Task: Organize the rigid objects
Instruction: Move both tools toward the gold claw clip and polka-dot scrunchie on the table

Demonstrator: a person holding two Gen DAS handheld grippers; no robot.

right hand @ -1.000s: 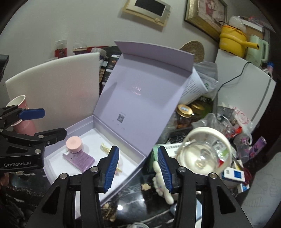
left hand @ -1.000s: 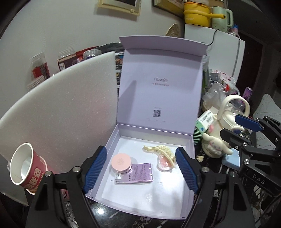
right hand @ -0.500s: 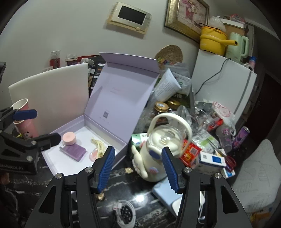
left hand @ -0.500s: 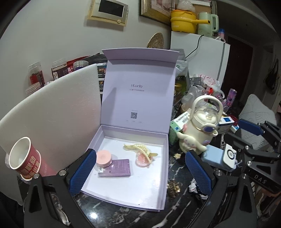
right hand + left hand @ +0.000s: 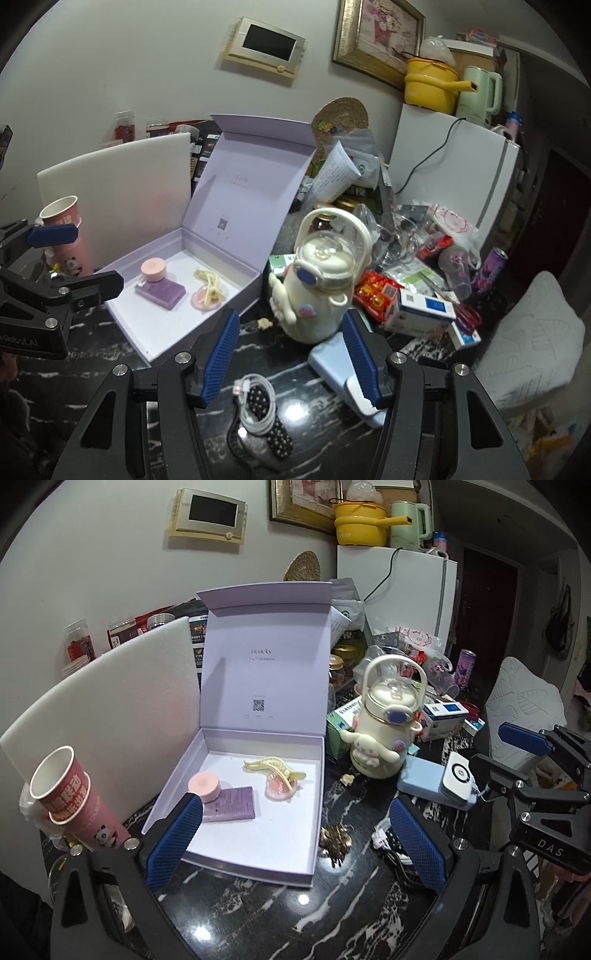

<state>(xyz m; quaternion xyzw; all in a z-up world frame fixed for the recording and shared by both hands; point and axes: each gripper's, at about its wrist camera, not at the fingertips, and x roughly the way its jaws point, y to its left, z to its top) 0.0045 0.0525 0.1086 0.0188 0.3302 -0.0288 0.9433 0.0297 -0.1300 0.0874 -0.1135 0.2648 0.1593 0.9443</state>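
Observation:
A lilac box point(image 5: 314, 834) point(image 5: 125, 317) with its lid upright lies on the black marble table. Inside it are a pink round jar point(image 5: 204, 785) point(image 5: 153, 269), a purple flat packet point(image 5: 232, 804) point(image 5: 162, 291), a cream hair claw point(image 5: 274, 767) point(image 5: 209, 280) and a pink compact point(image 5: 277, 789) point(image 5: 201, 300). My left gripper point(image 5: 293, 843) hangs wide open over the box's near edge, empty. My right gripper point(image 5: 290, 356) stands in front of the cream character kettle point(image 5: 318, 291) point(image 5: 384, 734); its jaws are opening with nothing between them. A light blue power bank point(image 5: 334, 371) point(image 5: 424, 784) lies by the right finger.
A coiled white cable with a dotted strap point(image 5: 260, 413) lies just under the right gripper. A red paper cup point(image 5: 70, 797) and a white foam board point(image 5: 110, 709) stand left of the box. Packets, jars and small boxes point(image 5: 421, 295) crowd the table's right, before a white fridge point(image 5: 454, 173).
Both grippers have drawn back from the box and to the right, so the kettle, power bank and cable came into view. The left jaws spread wider; the right jaws widened too.

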